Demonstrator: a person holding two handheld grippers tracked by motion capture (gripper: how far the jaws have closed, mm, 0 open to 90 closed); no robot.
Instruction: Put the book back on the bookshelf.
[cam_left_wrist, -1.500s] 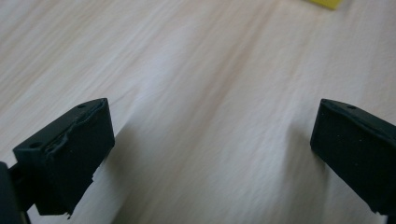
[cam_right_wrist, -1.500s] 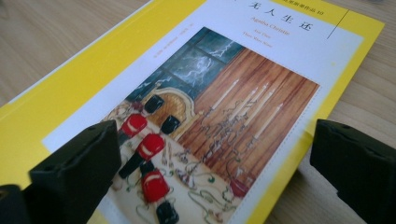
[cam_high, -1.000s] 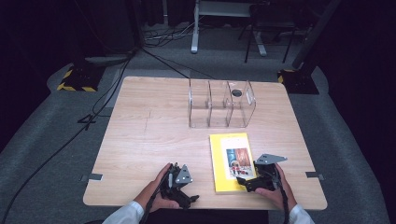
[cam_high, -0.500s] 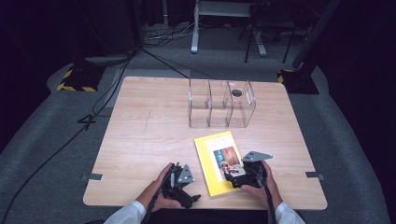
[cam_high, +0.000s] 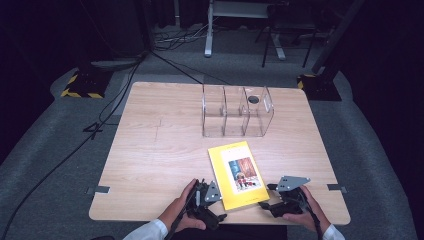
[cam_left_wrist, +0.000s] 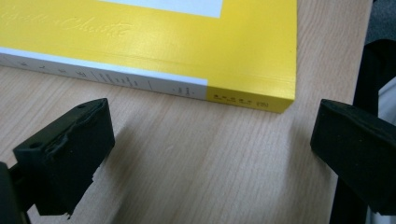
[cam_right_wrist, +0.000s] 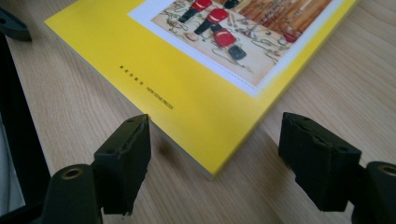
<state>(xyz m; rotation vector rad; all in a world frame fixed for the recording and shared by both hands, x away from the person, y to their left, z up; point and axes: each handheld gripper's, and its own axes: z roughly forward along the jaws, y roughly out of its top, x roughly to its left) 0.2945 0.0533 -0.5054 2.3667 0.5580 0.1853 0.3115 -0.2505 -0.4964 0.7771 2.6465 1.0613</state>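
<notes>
The right gripper (cam_right_wrist: 212, 168) has its jaws apart on either side of the near corner of the yellow book (cam_right_wrist: 201, 88); they have just been closing, yet neither pad presses the cover. The left gripper (cam_left_wrist: 210, 158) stands wide, its jaws over bare wood just short of the book's spine corner. In the high view the book (cam_high: 237, 172) lies flat near the front edge of the wooden table (cam_high: 160, 145), between the two hands, slightly askew. A clear three-compartment organiser (cam_high: 237, 111) stands well beyond it.
</notes>
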